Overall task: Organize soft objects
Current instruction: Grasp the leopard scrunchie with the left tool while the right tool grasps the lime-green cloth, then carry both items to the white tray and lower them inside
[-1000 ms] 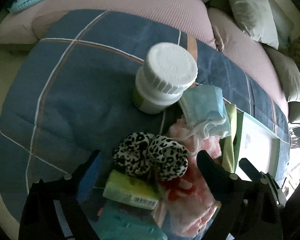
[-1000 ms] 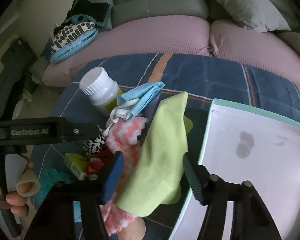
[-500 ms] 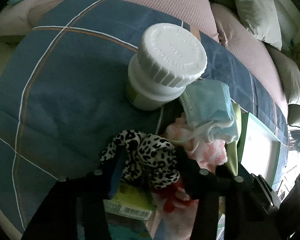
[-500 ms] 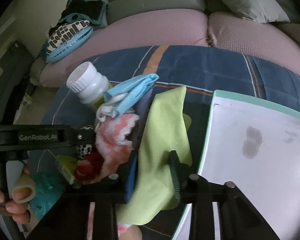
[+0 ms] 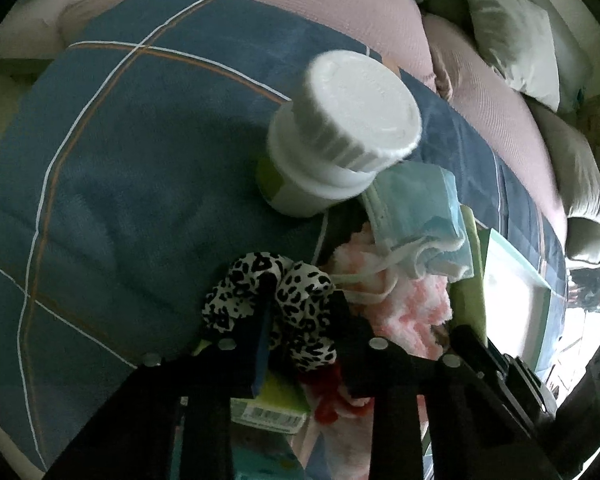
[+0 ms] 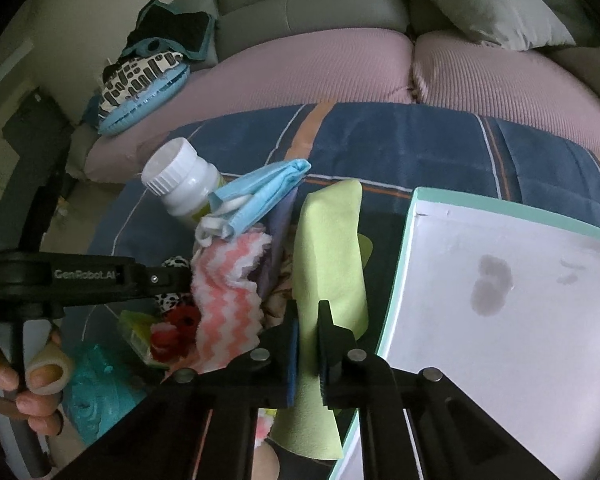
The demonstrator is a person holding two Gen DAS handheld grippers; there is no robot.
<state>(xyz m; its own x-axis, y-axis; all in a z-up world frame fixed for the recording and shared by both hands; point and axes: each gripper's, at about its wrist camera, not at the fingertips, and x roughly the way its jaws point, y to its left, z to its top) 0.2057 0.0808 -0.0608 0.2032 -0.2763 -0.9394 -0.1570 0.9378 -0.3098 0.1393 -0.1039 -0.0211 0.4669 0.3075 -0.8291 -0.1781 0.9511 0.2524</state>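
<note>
A pile of soft things lies on a blue plaid blanket [image 5: 132,168]. My left gripper [image 5: 300,296] is shut on a leopard-print scrunchie [image 5: 300,300]. My right gripper [image 6: 308,312] is shut on a lime-green cloth [image 6: 328,256] beside the box. A pink-and-white zigzag fuzzy cloth [image 6: 228,292] lies between them, and it also shows in the left wrist view [image 5: 404,300]. A folded blue face mask [image 5: 420,216] rests on top of the pile, seen too in the right wrist view [image 6: 260,196]. The left gripper's arm [image 6: 92,276] crosses the right wrist view.
A white pill bottle [image 5: 332,132] stands behind the pile. A white box with a mint rim [image 6: 512,304] lies open at the right. A green packet [image 5: 272,404], a teal item [image 6: 96,384] and a red flower piece [image 6: 176,328] lie at the front. Pink sofa cushions [image 6: 320,68] rise behind.
Both grippers have closed: the left on the leopard scrunchie, the right on the green cloth. Both have moved forward into the pile.
</note>
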